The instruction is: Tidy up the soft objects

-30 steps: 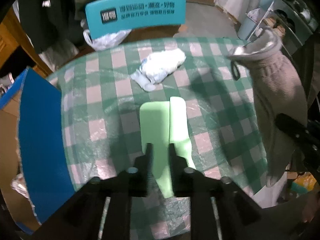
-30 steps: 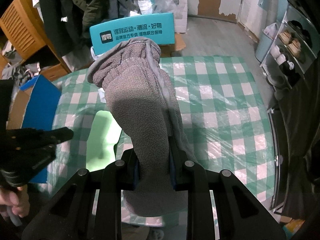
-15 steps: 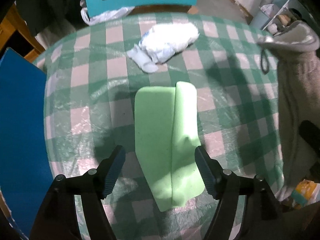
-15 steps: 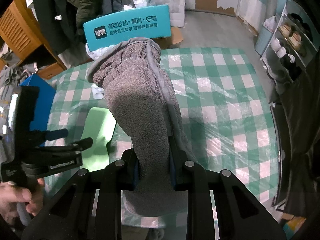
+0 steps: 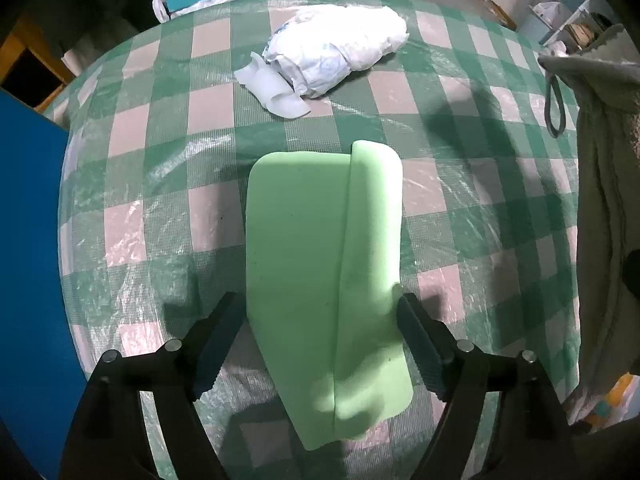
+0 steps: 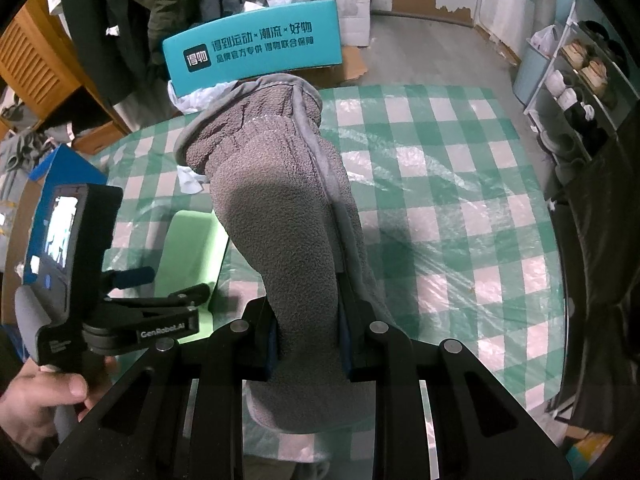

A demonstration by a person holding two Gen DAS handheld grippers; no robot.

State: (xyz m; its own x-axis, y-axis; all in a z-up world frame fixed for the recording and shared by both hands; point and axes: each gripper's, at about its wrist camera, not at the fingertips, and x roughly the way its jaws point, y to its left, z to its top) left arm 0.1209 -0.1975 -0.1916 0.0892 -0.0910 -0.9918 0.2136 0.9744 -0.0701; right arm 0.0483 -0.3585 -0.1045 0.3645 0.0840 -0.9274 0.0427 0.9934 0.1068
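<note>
A folded pale green foam pad (image 5: pixel 320 240) lies flat on the green-checked table (image 5: pixel 160 200). My left gripper (image 5: pixel 318 300) points straight down over the pad's near end. Its jaws are opening and stand wide on either side of the pad without squeezing it. In the right wrist view the left gripper (image 6: pixel 168 284) is at the left, held by a hand (image 6: pixel 40 396), beside the green pad (image 6: pixel 192 248). My right gripper (image 6: pixel 308 320) is shut on a grey fleece sock (image 6: pixel 280 200), which it holds above the table. The sock (image 5: pixel 600 200) hangs at the right edge of the left wrist view.
A crumpled white plastic bag (image 5: pixel 340 52) lies on the far part of the table. Behind it stands a teal printed box (image 6: pixel 256 52). A blue box (image 5: pixel 28 240) sits off the table's left edge. Coats hang at the back left, and a shelf (image 6: pixel 580 72) stands at the right.
My left gripper has sunk toward the table, and its jaws have spread from a narrow pinch on the green pad to wide apart. The right gripper and sock have stayed put.
</note>
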